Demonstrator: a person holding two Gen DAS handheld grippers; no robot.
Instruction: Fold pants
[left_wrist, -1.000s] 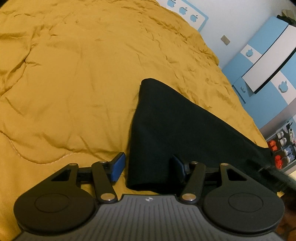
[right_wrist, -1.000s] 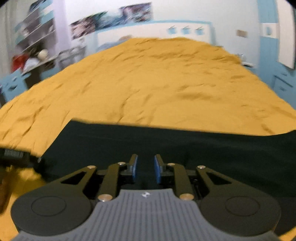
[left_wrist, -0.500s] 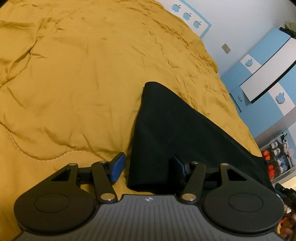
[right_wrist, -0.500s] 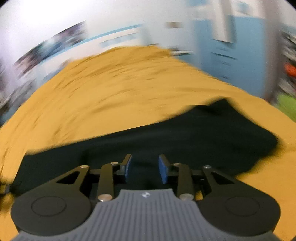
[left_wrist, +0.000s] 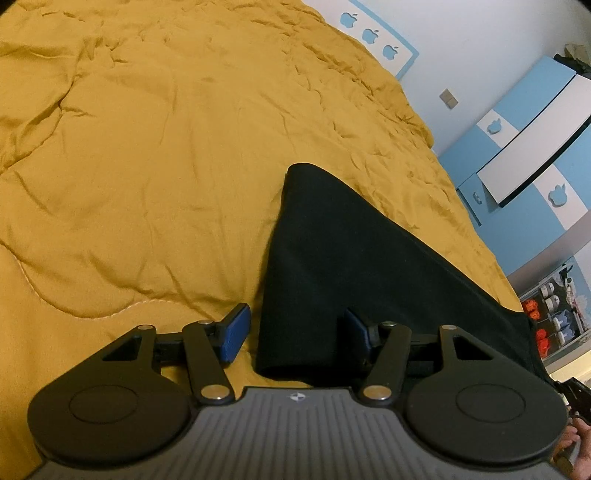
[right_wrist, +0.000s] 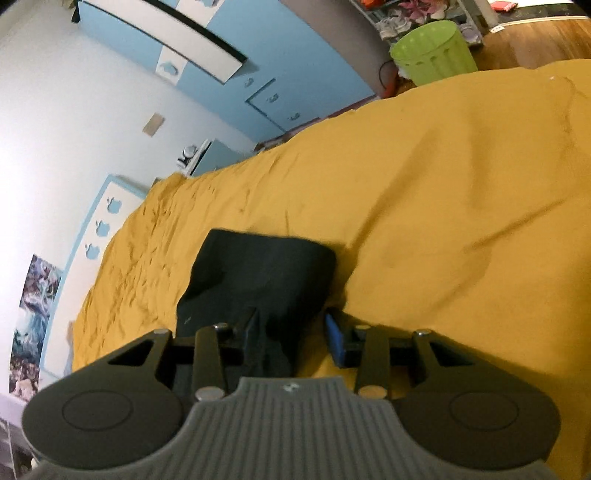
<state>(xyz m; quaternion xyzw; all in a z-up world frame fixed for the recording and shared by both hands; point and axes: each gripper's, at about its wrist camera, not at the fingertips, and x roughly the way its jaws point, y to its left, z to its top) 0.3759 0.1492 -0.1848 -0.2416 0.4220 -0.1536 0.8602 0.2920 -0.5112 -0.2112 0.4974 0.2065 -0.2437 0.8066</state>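
On mustard bedspread, black pants, blue wardrobe

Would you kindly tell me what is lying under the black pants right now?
The pants lie on the yellow bedspread, which shows all around them. The part beneath them is covered, so anything else under there cannot be seen.

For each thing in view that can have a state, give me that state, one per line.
pants: folded into a flat black strip, lying on the bedspread
left gripper: open, straddling the near edge of the pants, holding nothing
right gripper: open, over the end of the pants, holding nothing
bedspread: spread out, wrinkled
bin: upright on the floor; contents not visible
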